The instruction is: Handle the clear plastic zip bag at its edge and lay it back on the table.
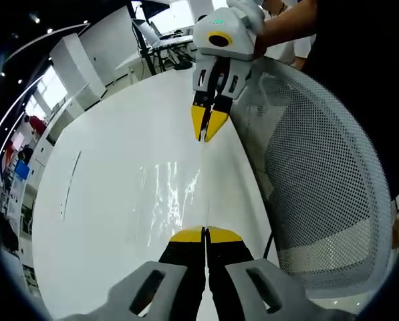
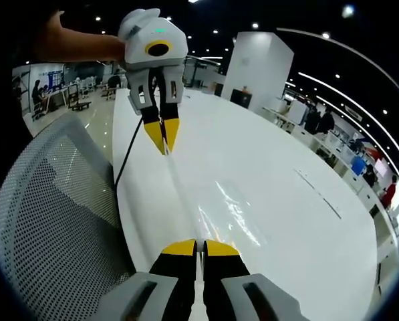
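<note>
A large open hall with ceiling spotlights, white pillars and distant desks lies behind a long white table [image 1: 119,200]. In the left gripper view the table runs from the lower centre to the upper middle of the frame; a grey mesh chair back [image 1: 319,194] fills the right side. In the right gripper view the same chair back [image 2: 52,221] sits at the lower left, and people stand far off at the right edge.

My left gripper [image 1: 204,235] rises from the bottom centre of its own view, yellow tips pressed together on the near edge of the clear plastic zip bag [image 1: 176,194]. The bag shows as glossy wrinkles over the table in the middle of the frame, its edge running as a thin line up to my right gripper [image 1: 207,130], which comes in at the upper centre and has its yellow tips closed on the far end of that edge.

In the right gripper view, my right gripper [image 2: 198,247] sits at the bottom centre, jaws shut on the bag's edge. The bag [image 2: 232,207] gleams just right of centre. My left gripper [image 2: 164,142] is at the upper left, tips pinching the opposite end. I cannot tell whether the bag's body touches the table.
</note>
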The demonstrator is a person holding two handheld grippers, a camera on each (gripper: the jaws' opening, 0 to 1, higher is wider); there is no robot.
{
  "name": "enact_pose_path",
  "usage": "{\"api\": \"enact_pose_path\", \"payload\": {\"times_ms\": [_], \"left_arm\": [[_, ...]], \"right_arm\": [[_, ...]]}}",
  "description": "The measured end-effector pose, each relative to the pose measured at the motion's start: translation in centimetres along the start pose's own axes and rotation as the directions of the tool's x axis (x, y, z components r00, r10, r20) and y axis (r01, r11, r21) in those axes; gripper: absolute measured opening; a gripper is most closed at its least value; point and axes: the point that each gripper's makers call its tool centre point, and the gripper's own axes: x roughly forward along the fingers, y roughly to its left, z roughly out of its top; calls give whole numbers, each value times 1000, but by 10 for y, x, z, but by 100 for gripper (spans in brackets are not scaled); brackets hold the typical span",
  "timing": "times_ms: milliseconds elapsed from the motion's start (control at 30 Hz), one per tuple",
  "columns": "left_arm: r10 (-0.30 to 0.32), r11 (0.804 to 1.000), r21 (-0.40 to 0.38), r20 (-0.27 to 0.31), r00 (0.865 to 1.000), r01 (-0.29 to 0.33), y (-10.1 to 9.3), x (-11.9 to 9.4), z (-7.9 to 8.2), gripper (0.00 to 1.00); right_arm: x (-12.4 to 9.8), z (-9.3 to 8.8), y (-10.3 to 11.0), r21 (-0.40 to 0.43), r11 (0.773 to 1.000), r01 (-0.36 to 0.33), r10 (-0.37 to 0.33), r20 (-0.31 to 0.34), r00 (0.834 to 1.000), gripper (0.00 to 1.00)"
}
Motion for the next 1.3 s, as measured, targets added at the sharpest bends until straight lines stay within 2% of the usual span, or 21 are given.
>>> {"api": "enact_pose_path", "payload": {"times_ms": [1300], "left_arm": [[18, 1000, -5, -6, 1000, -18, 3, -2, -1, 0]], "right_arm": [[-4, -6, -5, 15, 1000, 16, -15, -7, 1000, 0]]}}
